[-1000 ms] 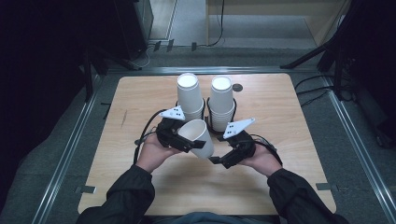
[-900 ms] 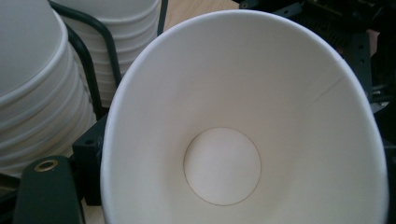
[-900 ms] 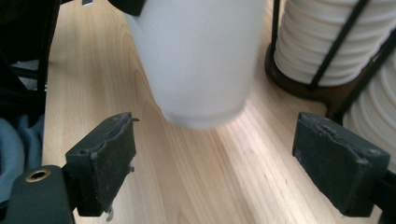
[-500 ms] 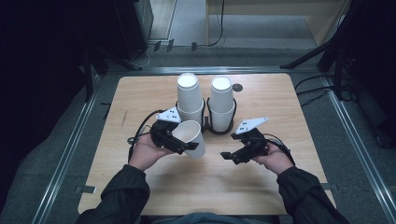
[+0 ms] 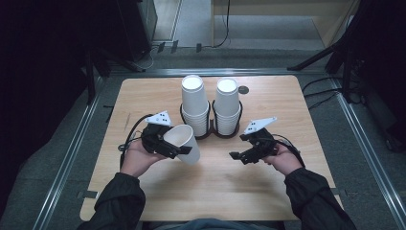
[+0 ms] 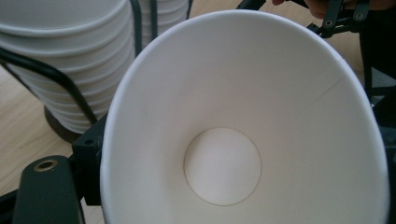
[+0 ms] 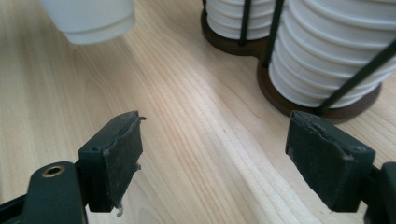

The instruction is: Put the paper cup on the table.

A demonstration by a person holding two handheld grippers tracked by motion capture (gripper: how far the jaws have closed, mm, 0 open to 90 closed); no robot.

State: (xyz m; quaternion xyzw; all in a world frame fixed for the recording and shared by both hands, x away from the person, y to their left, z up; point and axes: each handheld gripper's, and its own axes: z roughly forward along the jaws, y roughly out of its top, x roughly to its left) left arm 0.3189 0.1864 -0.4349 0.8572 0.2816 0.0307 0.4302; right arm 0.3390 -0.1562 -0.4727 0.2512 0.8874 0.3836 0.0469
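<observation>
A white paper cup (image 5: 181, 142) is held off the table, tilted with its mouth towards the person, and my left gripper (image 5: 184, 149) is shut on its rim. The left gripper view looks straight into the cup (image 6: 224, 163), with one black finger (image 6: 88, 158) at its left wall. My right gripper (image 5: 238, 156) hovers over the table to the right of the cup, open, with nothing between its pads (image 7: 116, 158). From the right gripper (image 7: 219, 161) the cup's base (image 7: 93, 16) shows at top left.
Two tall stacks of white paper cups (image 5: 195, 108) (image 5: 227, 106) stand upside down in a black wire holder (image 5: 210, 132) at the table's middle. Bare wooden table (image 5: 215, 191) lies in front of the grippers. Metal rails run along both table sides.
The grippers have drawn apart. My left gripper carried the cup leftward, and my right gripper moved right, away from the cup it was at a second ago.
</observation>
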